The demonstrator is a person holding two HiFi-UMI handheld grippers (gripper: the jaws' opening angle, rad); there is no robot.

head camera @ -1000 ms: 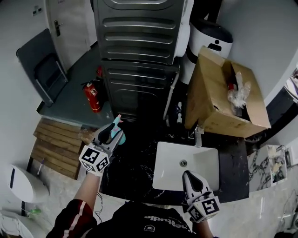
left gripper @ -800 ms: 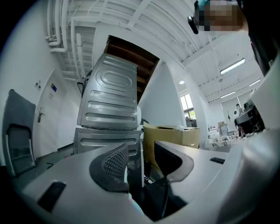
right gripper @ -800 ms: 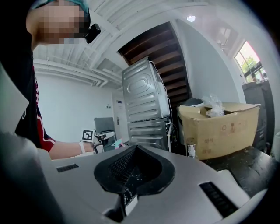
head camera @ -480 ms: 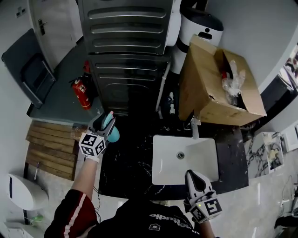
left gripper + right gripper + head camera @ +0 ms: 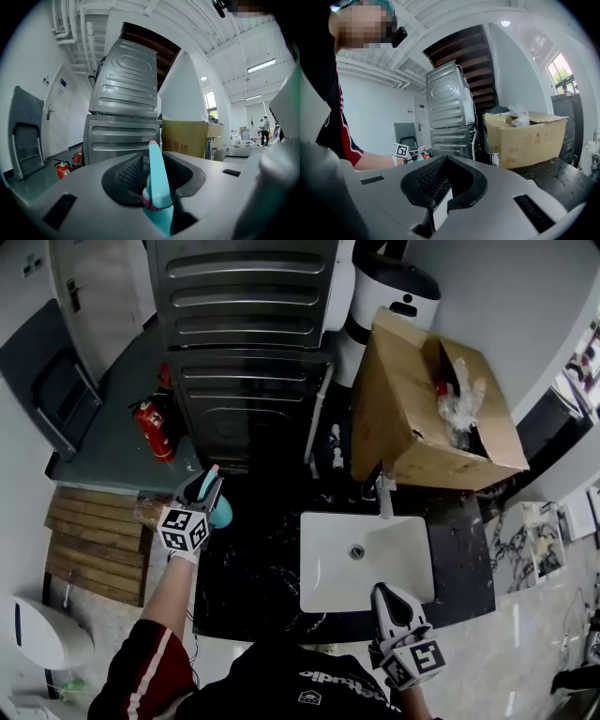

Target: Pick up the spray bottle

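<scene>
1. Teal plastic stands between my left tongs (image 5: 210, 486). It is the spray bottle (image 5: 223, 514), upright at the far left edge of the black worktop (image 5: 253, 568). In the left gripper view its nozzle end rises between the two pads.
2. A second ago these tongs hung short of the bottle, on its near side. Now they have come forward and lower, level with it, so the bottle sits inside them.
3. The jaws have just been closing, after standing wider half a second ago. The ribbed left pad looks to be against the bottle and the right one lies close in shadow. I judge that they now pinch it, though only lightly.
4. The bottle itself has not shifted. It stands in the same spot by the worktop's left edge and is not yet lifted.
5. My right tongs (image 5: 384, 592) stay low at the near rim of the white sink (image 5: 323, 568), tips together with nothing in them.
6. For the task, this means the approach is done and the grasp is just made, so only the lift is left. I would make sure the squeeze holds on the smooth plastic before raising it straight up. A loose pinch this close to the edge could let the bottle tip off the worktop.
</scene>
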